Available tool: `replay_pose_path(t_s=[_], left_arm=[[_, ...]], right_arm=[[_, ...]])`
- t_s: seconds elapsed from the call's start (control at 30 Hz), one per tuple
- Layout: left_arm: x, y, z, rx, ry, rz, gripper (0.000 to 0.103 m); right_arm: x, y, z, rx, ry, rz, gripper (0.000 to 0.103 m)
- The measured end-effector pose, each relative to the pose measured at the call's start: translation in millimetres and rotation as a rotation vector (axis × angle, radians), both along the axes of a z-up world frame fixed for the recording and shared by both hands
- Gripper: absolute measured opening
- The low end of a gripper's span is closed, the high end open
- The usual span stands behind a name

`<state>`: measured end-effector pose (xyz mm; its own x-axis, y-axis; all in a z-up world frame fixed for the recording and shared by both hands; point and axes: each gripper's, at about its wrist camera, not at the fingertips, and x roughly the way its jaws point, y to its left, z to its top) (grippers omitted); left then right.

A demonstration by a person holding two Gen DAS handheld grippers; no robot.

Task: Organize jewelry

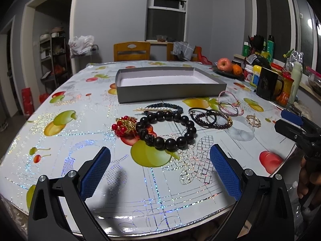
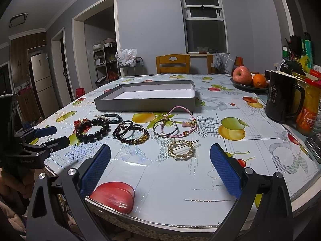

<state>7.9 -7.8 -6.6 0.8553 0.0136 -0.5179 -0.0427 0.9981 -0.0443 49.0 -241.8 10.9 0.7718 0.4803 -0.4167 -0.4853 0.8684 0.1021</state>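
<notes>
Both pairs of fingers stand wide apart, gripping nothing: left gripper (image 1: 160,172) near the black bead bracelet (image 1: 167,130), right gripper (image 2: 160,170) near the gold ring brooch (image 2: 181,149). Other bracelets lie between them, before the grey tray (image 2: 144,105) on the table (image 2: 180,182).

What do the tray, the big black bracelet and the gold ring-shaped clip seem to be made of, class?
Tray: likely cardboard, matte grey outside, white inside, thin straight walls.
Black bracelet: glossy round beads, perhaps polished wood or stone; highlights show.
Gold clip: looks like shiny gold-toned metal with a pin across.
</notes>
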Motion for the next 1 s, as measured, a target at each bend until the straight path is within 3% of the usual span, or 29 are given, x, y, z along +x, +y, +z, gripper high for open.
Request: replay_pose_path(t_s=[0.63,1.0], left_arm=[[2.8,-1.7,0.7,0.008,0.007,-0.010,0.098],[27.0,-19.6,17.1,0.104,0.061,-0.081,0.090]], right_arm=[[3.5,2.6,1.0,-0.005,0.017,0.008,0.098],[14.8,12.4,6.8,-0.045,0.056,0.039,0.098]])
